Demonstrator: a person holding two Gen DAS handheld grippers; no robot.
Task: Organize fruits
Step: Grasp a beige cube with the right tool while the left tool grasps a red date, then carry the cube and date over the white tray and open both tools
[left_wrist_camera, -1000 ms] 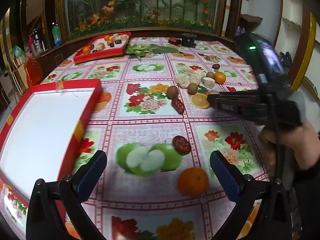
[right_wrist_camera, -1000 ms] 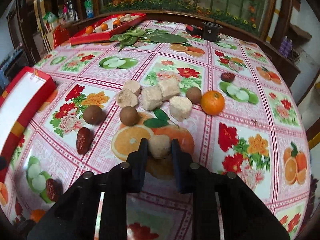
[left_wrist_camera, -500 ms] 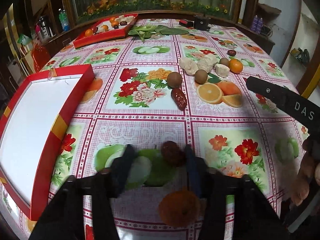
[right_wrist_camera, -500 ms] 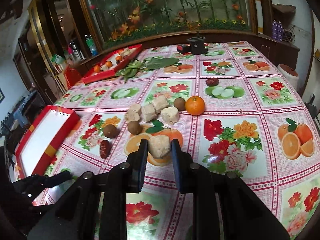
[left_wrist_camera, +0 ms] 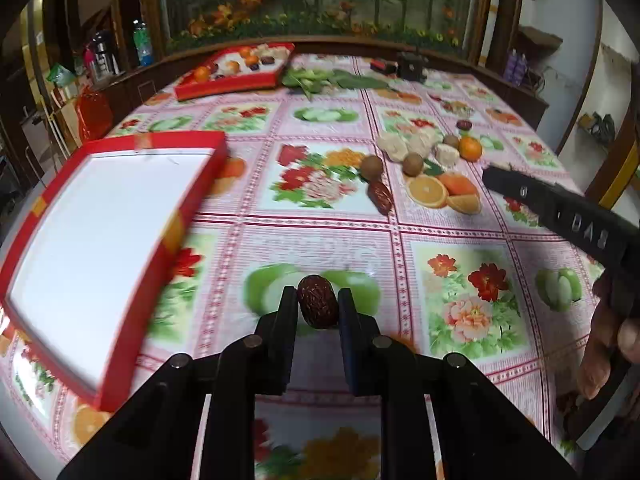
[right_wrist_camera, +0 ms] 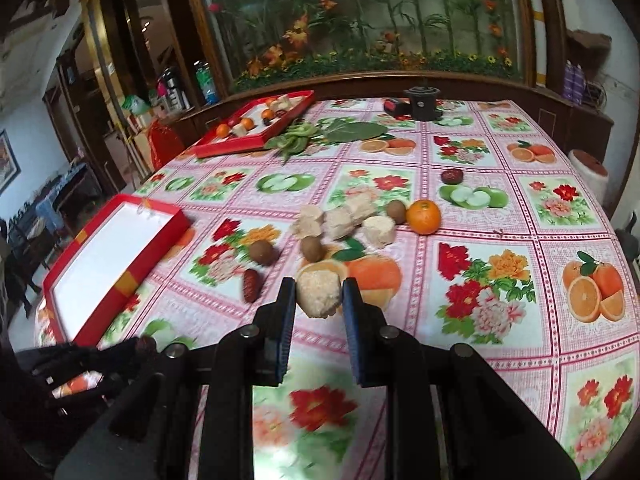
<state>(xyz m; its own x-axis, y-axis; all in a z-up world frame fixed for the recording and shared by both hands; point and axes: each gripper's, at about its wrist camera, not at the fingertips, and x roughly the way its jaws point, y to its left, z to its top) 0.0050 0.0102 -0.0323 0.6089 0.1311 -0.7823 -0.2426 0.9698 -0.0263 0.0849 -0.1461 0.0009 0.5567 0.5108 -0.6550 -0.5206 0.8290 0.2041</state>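
My left gripper (left_wrist_camera: 317,308) is shut on a dark red date (left_wrist_camera: 316,306), held above the flowered tablecloth. My right gripper (right_wrist_camera: 319,295) is shut on a pale beige crumbly cake (right_wrist_camera: 318,293), also lifted off the table. An empty red tray with a white floor (left_wrist_camera: 100,236) lies to the left; the same tray (right_wrist_camera: 108,264) shows in the right wrist view. Loose on the cloth lie another date (right_wrist_camera: 251,285), brown round fruits (right_wrist_camera: 262,252), several beige cakes (right_wrist_camera: 340,222), an orange (right_wrist_camera: 423,216) and a dark fruit (right_wrist_camera: 452,176).
A second red tray (right_wrist_camera: 256,124) with fruit stands at the far left of the table, green leaves (right_wrist_camera: 332,134) beside it. A black device (right_wrist_camera: 421,102) sits at the far edge. The right gripper's body and a hand (left_wrist_camera: 600,320) cross the left wrist view's right side.
My left gripper came down around the date, shut on it and lifted it. My right gripper rose and drew back with the beige cake still in it.
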